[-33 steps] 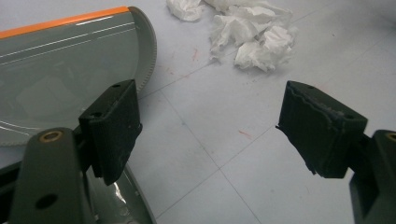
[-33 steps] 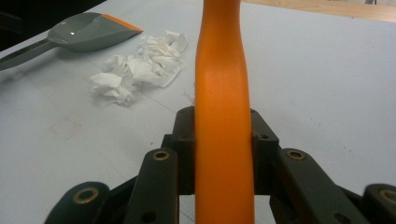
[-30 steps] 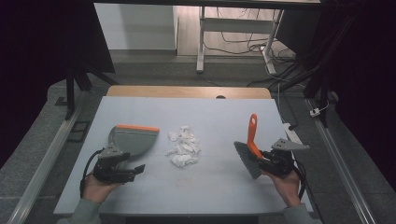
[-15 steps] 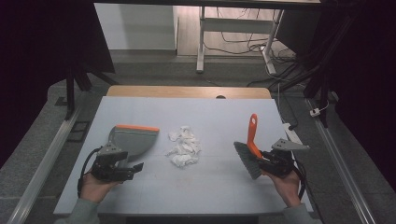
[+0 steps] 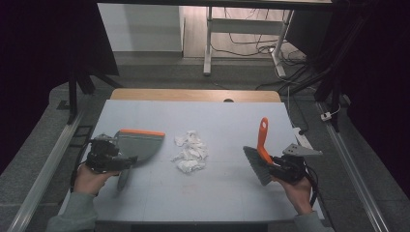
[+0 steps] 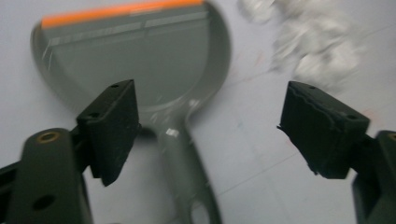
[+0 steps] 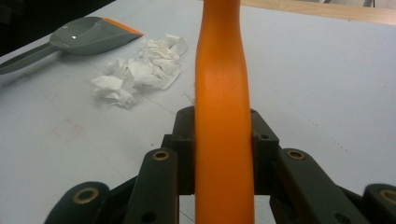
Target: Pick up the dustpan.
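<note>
A grey dustpan (image 5: pixel 138 145) with an orange lip lies flat on the pale table (image 5: pixel 227 125), left of a heap of crumpled white paper (image 5: pixel 192 152). My left gripper (image 5: pixel 126 159) hovers over the dustpan's handle (image 6: pixel 187 177). Its jaws have just been opening; they stand wide, and the handle runs below and between them untouched. In the left gripper view the left gripper (image 6: pixel 208 100) faces the pan (image 6: pixel 135 60) and the paper (image 6: pixel 308 46). My right gripper (image 5: pixel 270 164) is shut on the orange handle (image 7: pixel 222 70) of a hand brush (image 5: pixel 261 145), bristles (image 5: pixel 255 164) down at the table.
A wooden strip (image 5: pixel 193 94) borders the table's far edge. Metal rails (image 5: pixel 46 164) run along both sides. Beyond stand white desk legs (image 5: pixel 208 43) and floor cables (image 5: pixel 251 46). In the right gripper view the dustpan (image 7: pixel 88 35) and paper (image 7: pixel 140 70) lie to the far left.
My left gripper has risen a little and drawn back off the dustpan's handle, which now shows bare on the table. The dustpan, paper and right gripper with the brush have stayed put.
</note>
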A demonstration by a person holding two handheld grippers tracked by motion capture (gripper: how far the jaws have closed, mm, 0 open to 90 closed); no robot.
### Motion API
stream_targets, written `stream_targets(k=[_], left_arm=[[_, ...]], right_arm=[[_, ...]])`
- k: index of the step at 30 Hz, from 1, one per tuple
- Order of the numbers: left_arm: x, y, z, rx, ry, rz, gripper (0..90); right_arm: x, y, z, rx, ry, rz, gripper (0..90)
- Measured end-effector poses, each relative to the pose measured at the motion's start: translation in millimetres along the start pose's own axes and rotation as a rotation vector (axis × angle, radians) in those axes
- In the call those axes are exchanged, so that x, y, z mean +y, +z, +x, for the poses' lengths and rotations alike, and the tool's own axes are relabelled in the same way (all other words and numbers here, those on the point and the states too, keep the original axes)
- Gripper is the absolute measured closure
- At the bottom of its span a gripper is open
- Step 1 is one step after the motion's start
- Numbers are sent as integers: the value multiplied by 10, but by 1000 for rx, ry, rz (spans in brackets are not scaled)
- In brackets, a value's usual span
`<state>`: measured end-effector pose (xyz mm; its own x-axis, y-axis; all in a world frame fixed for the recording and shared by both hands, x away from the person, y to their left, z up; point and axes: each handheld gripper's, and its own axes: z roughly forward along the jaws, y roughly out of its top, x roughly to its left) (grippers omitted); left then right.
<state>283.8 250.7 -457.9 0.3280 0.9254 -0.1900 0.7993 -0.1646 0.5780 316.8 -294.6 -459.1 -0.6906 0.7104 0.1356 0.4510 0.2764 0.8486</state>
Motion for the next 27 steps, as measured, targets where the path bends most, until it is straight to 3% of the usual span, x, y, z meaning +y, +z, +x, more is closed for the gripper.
stream_targets(k=[2,8,10,19,27], left_arm=[[-51,46,44,36,-20,39,193],[-161,136,97,34,-56,65,180],[-178,254,89,37,-65,94,162],[-220,496,93,52,-84,158,160],[-226,580,108,48,-107,150,200]], right_arm=[[-2,11,2,0,0,4,701],[-4,18,4,-1,-1,9,701],[-8,18,10,0,-7,12,701],[-26,29,3,3,-2,21,701],[-23,31,11,3,-6,23,701]])
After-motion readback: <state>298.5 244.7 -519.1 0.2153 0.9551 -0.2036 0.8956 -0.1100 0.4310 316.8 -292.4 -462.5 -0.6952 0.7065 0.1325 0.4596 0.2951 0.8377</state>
